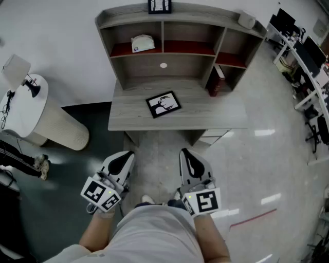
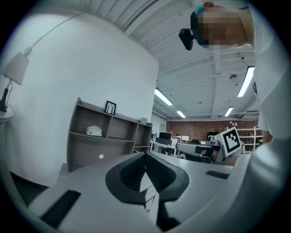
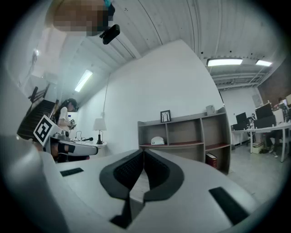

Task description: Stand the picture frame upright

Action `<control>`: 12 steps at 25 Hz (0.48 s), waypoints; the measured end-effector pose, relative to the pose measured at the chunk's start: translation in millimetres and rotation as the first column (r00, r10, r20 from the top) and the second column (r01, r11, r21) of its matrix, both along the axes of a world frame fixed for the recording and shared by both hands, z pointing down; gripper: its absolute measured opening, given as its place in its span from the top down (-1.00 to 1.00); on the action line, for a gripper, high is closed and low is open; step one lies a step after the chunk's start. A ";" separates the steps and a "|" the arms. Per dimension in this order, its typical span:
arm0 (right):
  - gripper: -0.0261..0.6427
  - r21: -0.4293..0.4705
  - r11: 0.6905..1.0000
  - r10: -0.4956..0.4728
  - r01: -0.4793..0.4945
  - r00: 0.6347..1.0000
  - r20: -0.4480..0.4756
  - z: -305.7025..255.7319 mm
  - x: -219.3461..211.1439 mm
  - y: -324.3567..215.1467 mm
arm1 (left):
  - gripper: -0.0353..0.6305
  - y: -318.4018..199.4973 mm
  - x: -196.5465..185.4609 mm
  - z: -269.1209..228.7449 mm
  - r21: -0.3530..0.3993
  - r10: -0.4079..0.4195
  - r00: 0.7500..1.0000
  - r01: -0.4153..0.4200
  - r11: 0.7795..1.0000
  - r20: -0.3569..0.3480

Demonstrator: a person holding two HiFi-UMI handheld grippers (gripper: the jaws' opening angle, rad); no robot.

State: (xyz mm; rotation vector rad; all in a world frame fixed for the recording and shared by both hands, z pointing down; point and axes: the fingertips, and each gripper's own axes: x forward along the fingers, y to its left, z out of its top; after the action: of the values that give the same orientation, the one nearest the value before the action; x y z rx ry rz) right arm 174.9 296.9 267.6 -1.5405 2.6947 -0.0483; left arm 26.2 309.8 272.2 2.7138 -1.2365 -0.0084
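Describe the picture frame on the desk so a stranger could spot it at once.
Find the grey desk with shelves at its back. The picture frame lies flat near the middle of the desktop, slightly askew. A similar frame stands upright on top of the shelves; this one alone lies flat.

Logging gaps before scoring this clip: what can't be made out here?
Picture frame stand: head view, hidden under the flat-lying frame.
Frame itself: gripper views, blocked by the left gripper and right gripper.
White thing on the shelf: every view, too small to name.
Book title: head view, too small.
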 end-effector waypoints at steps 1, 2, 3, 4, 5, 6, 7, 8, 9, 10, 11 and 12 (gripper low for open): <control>0.87 0.000 1.000 -0.003 0.003 1.000 0.000 0.5 2.8 -0.1 | 0.85 0.8 4.8 -0.6 0.007 0.004 1.000 -0.004 1.000 0.007; 0.87 -0.001 1.000 -0.006 0.006 1.000 0.001 0.9 5.6 -0.2 | 0.85 1.3 9.5 -1.2 0.012 0.008 1.000 -0.008 1.000 0.012; 0.87 0.000 1.000 -0.009 0.009 1.000 0.001 0.9 8.3 -0.6 | 0.85 1.5 14.1 -1.8 0.015 0.011 1.000 -0.012 1.000 0.015; 0.87 0.003 1.000 -0.012 0.012 1.000 0.003 0.5 11.0 -1.1 | 0.85 1.1 18.4 -2.2 0.016 0.014 1.000 -0.015 1.000 0.015; 0.87 0.006 1.000 -0.015 0.015 1.000 0.007 -0.2 13.5 -1.8 | 0.85 0.3 22.2 -2.3 0.015 0.016 1.000 -0.016 1.000 0.015; 0.87 0.008 1.000 -0.018 0.018 1.000 0.010 -0.6 16.0 -2.5 | 0.85 -0.8 25.5 -1.9 0.012 0.016 1.000 -0.016 1.000 0.016; 0.87 0.010 1.000 -0.022 0.022 1.000 0.015 -0.7 18.7 -3.0 | 0.85 -2.0 28.3 -0.8 0.007 0.015 1.000 -0.015 1.000 0.017; 0.87 0.013 1.000 -0.026 0.026 0.999 0.021 -0.8 21.8 -3.3 | 0.85 -3.4 31.2 0.6 0.001 0.012 1.000 -0.012 1.000 0.019; 0.87 0.015 0.999 -0.031 0.031 0.999 0.031 -1.2 25.6 -3.5 | 0.85 -4.9 34.1 2.0 -0.006 0.008 1.000 -0.008 1.000 0.019; 0.87 0.014 0.999 -0.037 0.037 0.998 0.045 -1.6 30.0 -3.6 | 0.85 -6.2 37.3 3.0 -0.012 0.004 1.000 -0.004 1.000 0.020; 0.87 0.010 0.999 -0.046 0.045 0.997 0.060 -1.5 34.5 -3.8 | 0.85 -7.4 40.6 3.7 -0.017 0.000 1.000 0.000 1.000 0.021; 0.87 0.003 0.998 -0.055 0.055 0.996 0.073 -1.0 38.7 -4.4 | 0.85 -8.4 44.2 4.3 -0.020 -0.002 1.000 0.003 1.000 0.023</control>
State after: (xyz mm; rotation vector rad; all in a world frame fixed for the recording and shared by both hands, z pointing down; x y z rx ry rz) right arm 213.6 292.5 266.7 -1.4342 2.6798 -0.1027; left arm 70.4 301.4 276.6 2.7029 -1.2397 0.0341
